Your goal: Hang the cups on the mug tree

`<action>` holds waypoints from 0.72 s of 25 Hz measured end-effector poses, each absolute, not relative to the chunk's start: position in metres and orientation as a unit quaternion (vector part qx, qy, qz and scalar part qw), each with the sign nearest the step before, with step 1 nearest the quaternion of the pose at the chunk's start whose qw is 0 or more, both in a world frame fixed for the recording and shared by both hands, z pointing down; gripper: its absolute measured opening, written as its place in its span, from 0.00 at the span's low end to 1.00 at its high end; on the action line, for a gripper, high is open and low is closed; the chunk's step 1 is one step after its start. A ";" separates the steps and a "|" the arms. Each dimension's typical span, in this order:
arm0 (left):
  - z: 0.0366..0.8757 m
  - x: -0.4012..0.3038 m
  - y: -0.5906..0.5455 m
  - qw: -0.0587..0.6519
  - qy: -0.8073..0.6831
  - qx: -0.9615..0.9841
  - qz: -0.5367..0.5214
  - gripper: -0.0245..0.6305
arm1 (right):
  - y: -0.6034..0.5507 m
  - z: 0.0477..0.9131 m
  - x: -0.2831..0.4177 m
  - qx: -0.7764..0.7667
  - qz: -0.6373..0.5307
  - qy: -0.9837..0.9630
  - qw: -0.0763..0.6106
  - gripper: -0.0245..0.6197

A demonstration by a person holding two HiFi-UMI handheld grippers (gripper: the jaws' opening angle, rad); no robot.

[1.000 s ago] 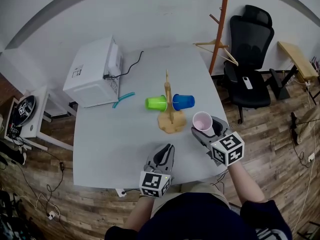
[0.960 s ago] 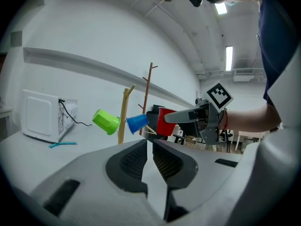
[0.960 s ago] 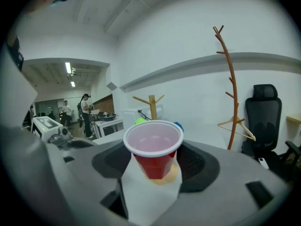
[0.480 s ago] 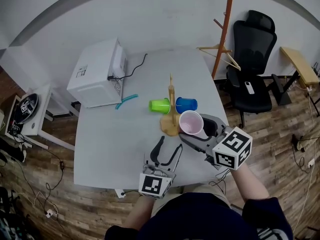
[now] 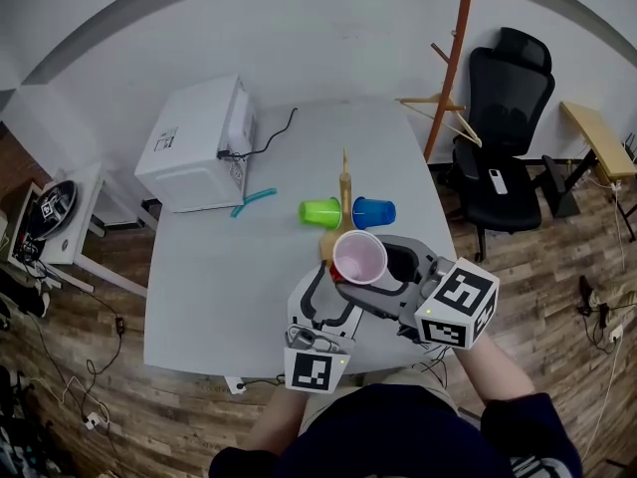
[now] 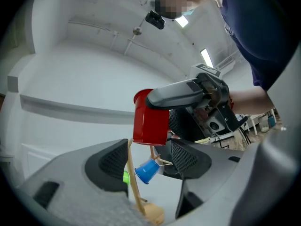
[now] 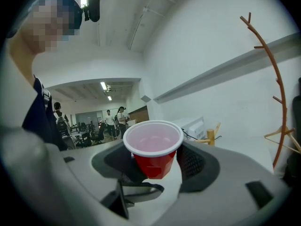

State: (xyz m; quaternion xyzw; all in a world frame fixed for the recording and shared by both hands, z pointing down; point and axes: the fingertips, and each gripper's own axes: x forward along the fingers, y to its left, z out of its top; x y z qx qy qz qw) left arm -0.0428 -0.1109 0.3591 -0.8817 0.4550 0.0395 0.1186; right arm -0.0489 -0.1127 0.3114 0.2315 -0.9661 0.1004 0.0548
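The right gripper point(image 7: 155, 161) has its jaws closed on a red cup point(image 7: 153, 147), pads pressing its lower wall on both sides. The cup stands upright with its mouth up; its pale inside is empty. The left gripper point(image 6: 143, 161), just beside and below it over the tabletop's near edge, has just been opening its jaws; they stand wide apart with nothing gripped, the red cup's base above them. Beyond, the mug tree point(image 5: 344, 182) stands upright around the middle of the tabletop point(image 5: 219, 297), nearer its right edge. A green cup point(image 5: 319, 212) hangs on its left and a blue cup point(image 5: 374, 212) on its right, both lying sideways with mouths toward the trunk, insides not visible. A white box point(image 5: 194, 157) sits at the far left corner
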 end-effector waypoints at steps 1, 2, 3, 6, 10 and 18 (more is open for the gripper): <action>0.357 -0.043 -0.111 0.124 0.456 -0.880 0.039 0.46 | -0.111 0.311 -0.051 0.226 0.103 -0.967 0.053 0.51; 0.355 -0.043 -0.111 0.129 0.458 -0.879 0.040 0.46 | -0.109 0.310 -0.053 0.222 0.105 -0.968 0.052 0.51; 0.353 -0.043 -0.111 0.138 0.457 -0.878 0.040 0.46 | -0.108 0.309 -0.055 0.218 0.107 -0.969 0.051 0.51; 0.345 -0.042 -0.109 0.171 0.453 -0.874 0.034 0.45 | -0.105 0.309 -0.057 0.209 0.110 -0.970 0.049 0.51; 0.342 -0.046 -0.109 0.173 0.460 -0.870 0.037 0.41 | -0.106 0.306 -0.060 0.202 0.114 -0.972 0.044 0.51; 0.342 -0.052 -0.107 0.181 0.467 -0.865 0.028 0.41 | -0.106 0.306 -0.063 0.186 0.126 -0.974 0.040 0.51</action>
